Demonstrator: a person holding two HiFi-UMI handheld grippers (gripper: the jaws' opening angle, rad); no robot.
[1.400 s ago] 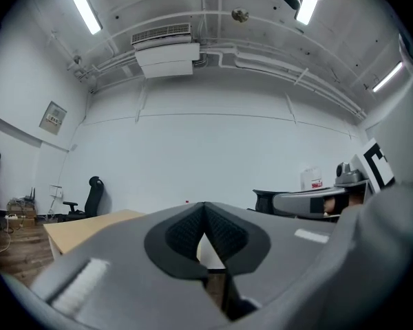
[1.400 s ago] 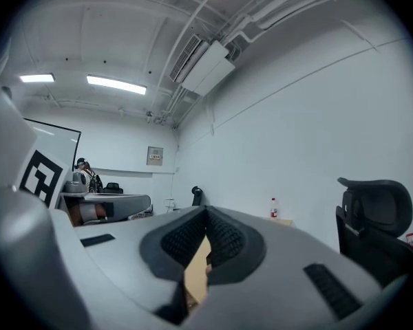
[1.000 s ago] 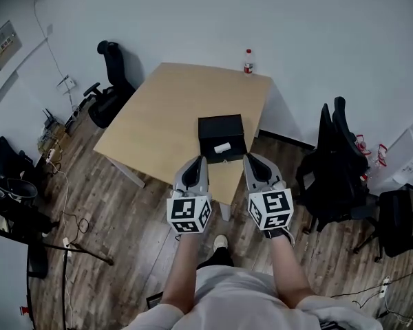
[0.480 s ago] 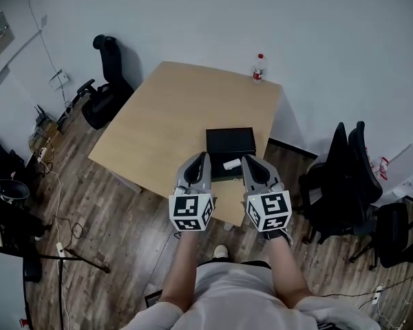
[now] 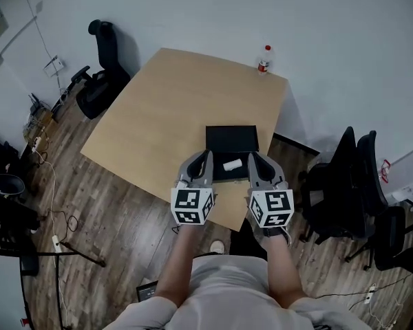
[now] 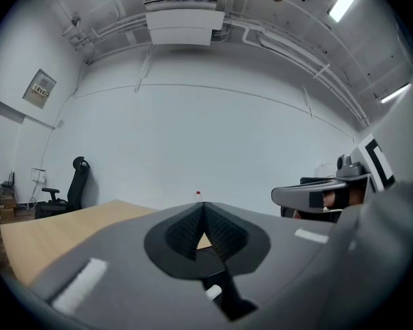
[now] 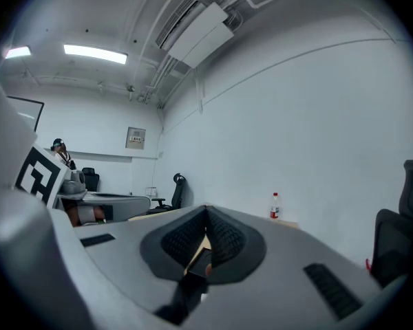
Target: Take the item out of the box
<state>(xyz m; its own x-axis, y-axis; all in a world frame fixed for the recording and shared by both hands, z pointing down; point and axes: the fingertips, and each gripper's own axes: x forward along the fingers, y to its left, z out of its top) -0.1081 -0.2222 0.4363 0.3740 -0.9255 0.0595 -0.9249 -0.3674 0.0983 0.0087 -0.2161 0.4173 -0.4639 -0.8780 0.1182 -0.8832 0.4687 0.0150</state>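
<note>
Fig.: head view, w/ both gripper views. The black box (image 5: 231,140) is set near the table (image 5: 162,108) edge closest to the person, and the item (image 5: 233,164), a small white oblong, is seen in the box's near part. Its long axis is laid roughly across the person, right end tipped slightly away. The item is framed between the left gripper (image 5: 206,155) and the right gripper (image 5: 252,155), which are held side by side, approx. level, pointing away from the person along the box's two flanks. The item is thus placed inboard of each tip, not ahead of either. The right gripper is judged slightly the nearer. How far the tips are held above the box cannot be read. In each gripper view the ribbed pads are shown pressed together at the tip, w/ nothing caught between them and only table showing through the small gap below. Neither box nor item is touched. For a pick, the jaws would need to be spread, swung inward and lowered, pref. across the item's short axis. A bottle (image 5: 265,59) is left at the far table edge, well apart.
</note>
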